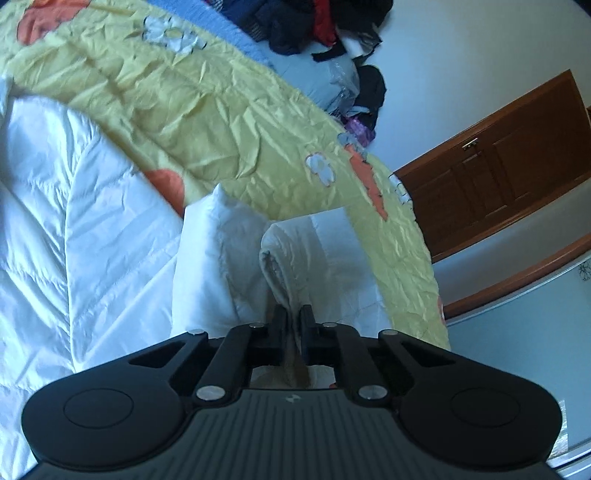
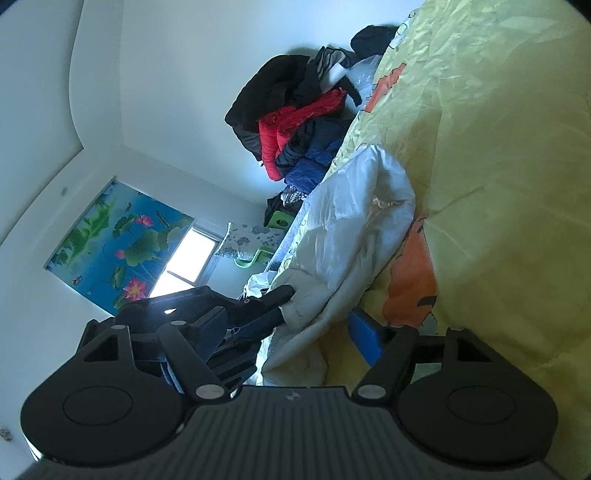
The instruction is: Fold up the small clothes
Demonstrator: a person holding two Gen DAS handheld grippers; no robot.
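A white padded garment (image 2: 347,229) lies crumpled on the yellow bedspread (image 2: 498,184); the right gripper (image 2: 295,332) gapes beside it, seemingly not touching.

One white padded garment (image 1: 92,206) at nine o'clock, one yellow bedspread (image 1: 229,110) under it, one heap of dark clothes (image 1: 317,26) at twelve, one wooden door (image 1: 498,177) at three.

Cool daylight, fisheye-warped edges.

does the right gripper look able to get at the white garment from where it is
Probably yes: the right gripper is open, and the white garment lies on the yellow sheet just ahead with nothing between. The left gripper already pinches it.
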